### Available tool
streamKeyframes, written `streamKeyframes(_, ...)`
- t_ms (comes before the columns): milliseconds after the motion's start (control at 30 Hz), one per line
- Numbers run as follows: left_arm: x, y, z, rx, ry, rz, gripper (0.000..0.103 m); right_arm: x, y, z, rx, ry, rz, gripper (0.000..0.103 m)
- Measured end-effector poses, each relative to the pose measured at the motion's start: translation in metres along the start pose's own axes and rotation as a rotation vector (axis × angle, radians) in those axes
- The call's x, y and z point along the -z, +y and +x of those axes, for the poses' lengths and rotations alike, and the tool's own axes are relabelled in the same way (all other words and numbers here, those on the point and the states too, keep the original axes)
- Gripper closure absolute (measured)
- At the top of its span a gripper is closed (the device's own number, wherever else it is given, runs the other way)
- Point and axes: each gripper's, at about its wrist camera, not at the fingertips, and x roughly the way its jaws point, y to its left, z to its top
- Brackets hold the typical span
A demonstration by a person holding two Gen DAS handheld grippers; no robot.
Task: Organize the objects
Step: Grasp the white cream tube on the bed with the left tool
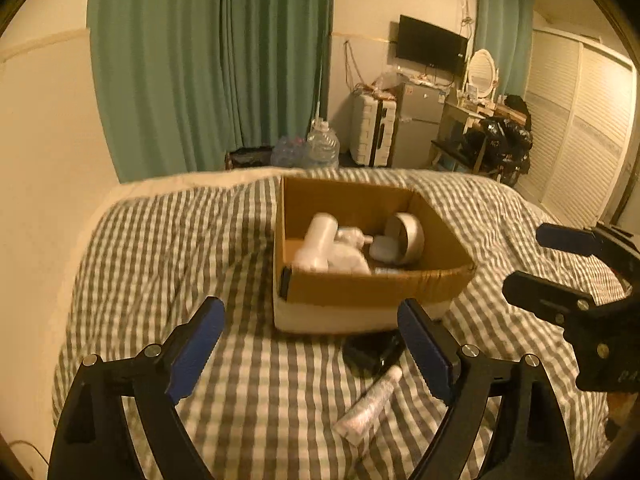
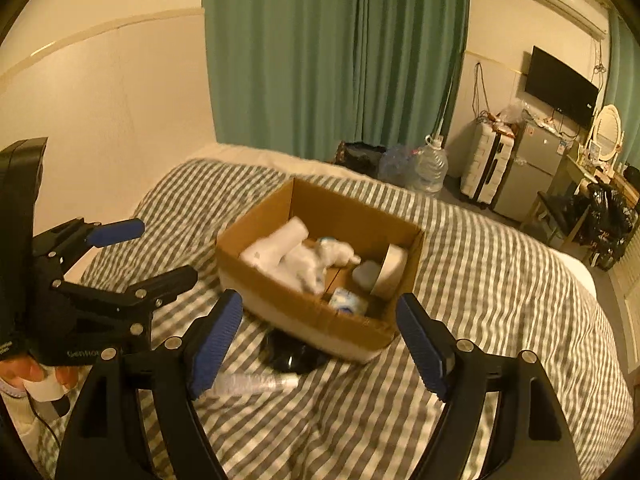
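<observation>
Now a white tube [image 1: 370, 408] and a black round thing [image 1: 374, 354] lie on the striped bed [image 1: 160, 248] just before the part-filled cardboard box [image 1: 360, 284]. Both the left gripper [image 1: 312, 354] and right gripper [image 2: 320, 344] hover spread wide, empty; next probably grasping the tube.

The bed [image 1: 168, 264], covered in a grey-and-white checked quilt, carried an open cardboard box [image 1: 360, 288]. A black round object [image 1: 370, 354] touched the box's near side; a clear tube [image 1: 370, 406] lay just beside it.
</observation>
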Motion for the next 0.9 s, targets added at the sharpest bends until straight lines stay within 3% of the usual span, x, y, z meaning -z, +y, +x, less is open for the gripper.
streamKeyframes(333, 0.043, -0.012, 0.030, 0.006, 0.094, 0.004, 0.012, 0.051, -0.007, 0.024, 0.006, 0.101, 0.033, 0.024)
streamKeyframes(700, 0.075, -0.052, 0.072, 0.051, 0.217, 0.082, 0.012, 0.081, -0.032, 0.053, 0.029, 0.186, 0.120, 0.024)
streamKeyframes(900, 0.093, -0.074, 0.091, 0.057, 0.275, 0.153, 0.013, 0.089, -0.042, 0.064, -0.005, 0.225, 0.171, 0.024)
